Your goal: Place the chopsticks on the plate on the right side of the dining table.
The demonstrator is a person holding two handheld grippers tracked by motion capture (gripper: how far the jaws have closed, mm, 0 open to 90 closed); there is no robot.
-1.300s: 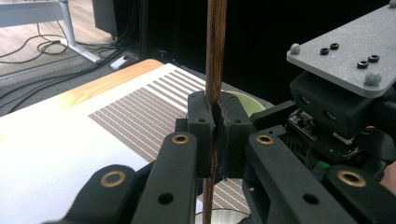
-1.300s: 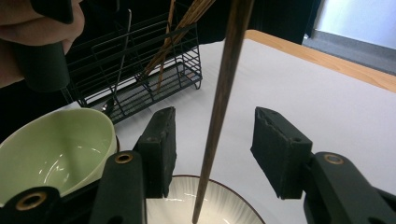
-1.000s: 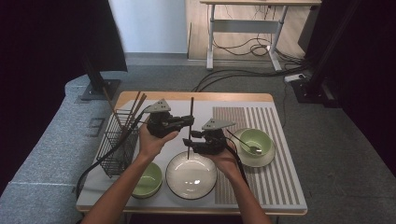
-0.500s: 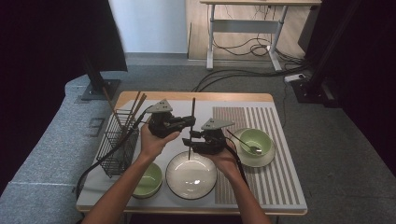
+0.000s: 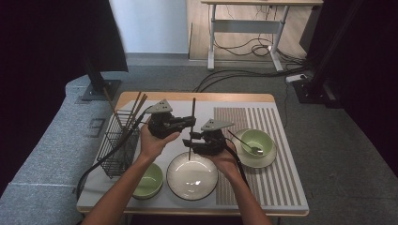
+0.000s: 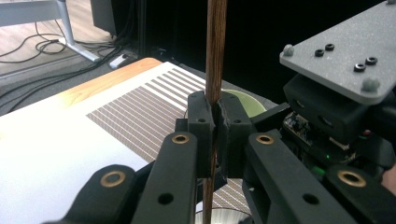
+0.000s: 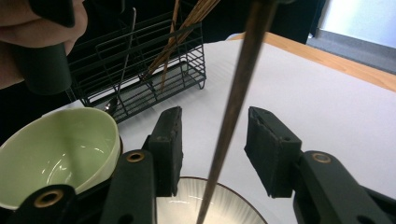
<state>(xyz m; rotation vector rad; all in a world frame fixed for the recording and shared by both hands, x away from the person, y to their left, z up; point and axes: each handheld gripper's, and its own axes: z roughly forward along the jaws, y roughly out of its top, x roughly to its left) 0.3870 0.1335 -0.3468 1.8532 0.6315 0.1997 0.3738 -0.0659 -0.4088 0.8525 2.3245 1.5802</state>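
The one real change is at the right claw (image 7: 212,147): its jaws have just been closing in on the chopstick (image 5: 191,126), which stands between them. In the right gripper view both pads (image 7: 271,149) are clear of the dark wood, a gap showing on each side, so this claw is half-wide and not yet gripping. Compared with the earlier high views, both hands sit where they were, and the stick has stayed upright over the same spot.

The left claw (image 6: 215,135) is narrow and clamped on the chopstick; its own view shows the two pads pressed against the shaft, the wood running straight up between them. So the stick hangs from the left claw alone.

Taking the white plate (image 5: 174,185) as the landmark: the chopstick stands nearly upright above the plate's far edge, its lower tip hanging over the ribbed inside without clearly touching. The left claw holds it higher up, beyond the plate; the right claw brackets it lower, just above the plate's far rim. The wire basket (image 5: 116,150) with the remaining chopsticks stands left of the plate, a green bowl (image 5: 149,180) is just beside the plate's left edge, and a second green bowl (image 5: 256,140) with a spoon lies to its right.

My reading is that a hand-over is under way: the right claw must finish closing before the left lets go, otherwise the stick drops onto the plate.
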